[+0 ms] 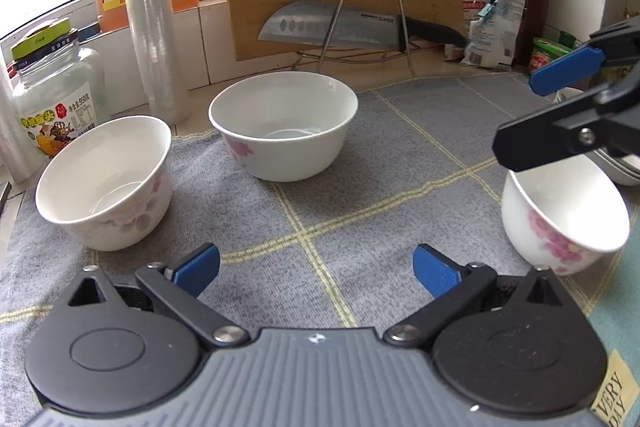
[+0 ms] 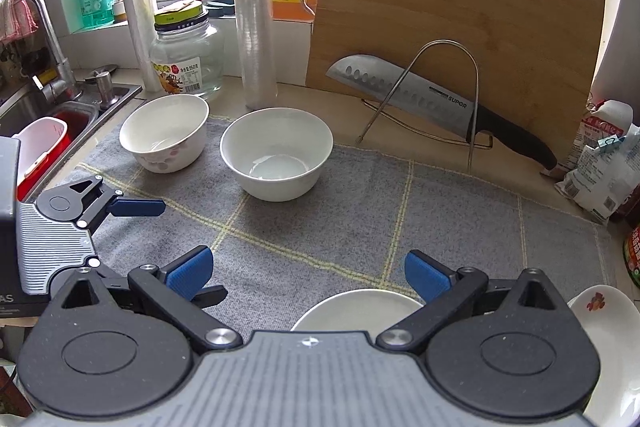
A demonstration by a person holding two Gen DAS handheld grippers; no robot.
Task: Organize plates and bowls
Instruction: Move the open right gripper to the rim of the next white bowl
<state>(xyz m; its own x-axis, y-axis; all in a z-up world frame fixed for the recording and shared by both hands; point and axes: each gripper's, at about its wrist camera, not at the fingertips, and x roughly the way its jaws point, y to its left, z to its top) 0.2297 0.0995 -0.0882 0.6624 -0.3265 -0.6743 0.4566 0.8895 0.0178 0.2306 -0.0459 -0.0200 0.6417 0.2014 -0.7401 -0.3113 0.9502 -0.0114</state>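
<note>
Both grippers hang spread wide and hold nothing above a grey checked cloth (image 2: 440, 211) on a kitchen counter. At lower centre of its own view, the left gripper (image 1: 316, 273) faces two white flowered bowls: one at centre (image 1: 283, 131), another at left (image 1: 105, 183), the pair near but apart. At the right edge, the right gripper (image 1: 516, 115) hovers just over a third bowl (image 1: 560, 223), which sits tilted. In the right wrist view, the right gripper (image 2: 308, 277) has a pale rim (image 2: 356, 309) directly beneath it, and a small flowered dish (image 2: 612, 339) shows at lower right.

The tilted bowl looks the likeliest casualty: a finger clipping its rim could tip or skid it across the cloth. With both tools this near each other, a collision seems possible. A cleaver (image 2: 404, 93) rests in a wire rack behind.
</note>
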